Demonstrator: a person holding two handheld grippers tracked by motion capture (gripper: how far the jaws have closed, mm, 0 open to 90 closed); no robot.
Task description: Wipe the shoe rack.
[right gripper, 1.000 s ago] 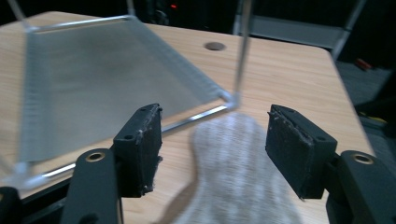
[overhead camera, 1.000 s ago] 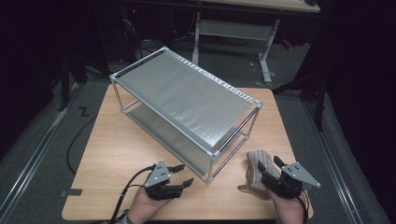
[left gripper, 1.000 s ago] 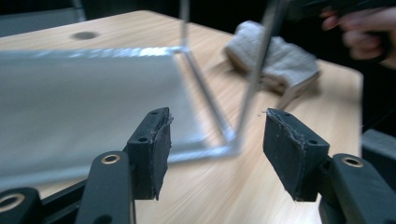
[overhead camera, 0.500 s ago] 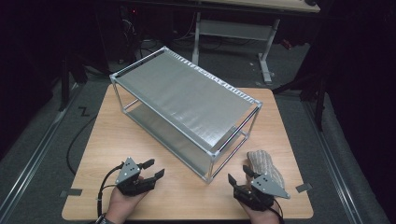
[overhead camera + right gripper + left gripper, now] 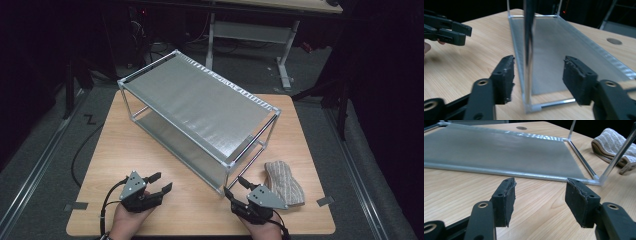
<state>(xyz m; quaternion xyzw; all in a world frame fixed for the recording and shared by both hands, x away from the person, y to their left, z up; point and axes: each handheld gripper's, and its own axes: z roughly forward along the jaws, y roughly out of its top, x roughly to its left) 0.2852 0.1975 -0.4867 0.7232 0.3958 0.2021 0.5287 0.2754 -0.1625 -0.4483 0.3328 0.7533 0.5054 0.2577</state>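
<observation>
Dark room surrounds a light wooden table. At its near edge the left gripper rests with jaws spread, holding nothing; the right gripper, also spread and empty, points at the near corner post of the two-tier silver metal rack. Its own view puts that post between the jaws. Right of it lies a folded beige knitted cloth, seen close in the left gripper view.
</observation>
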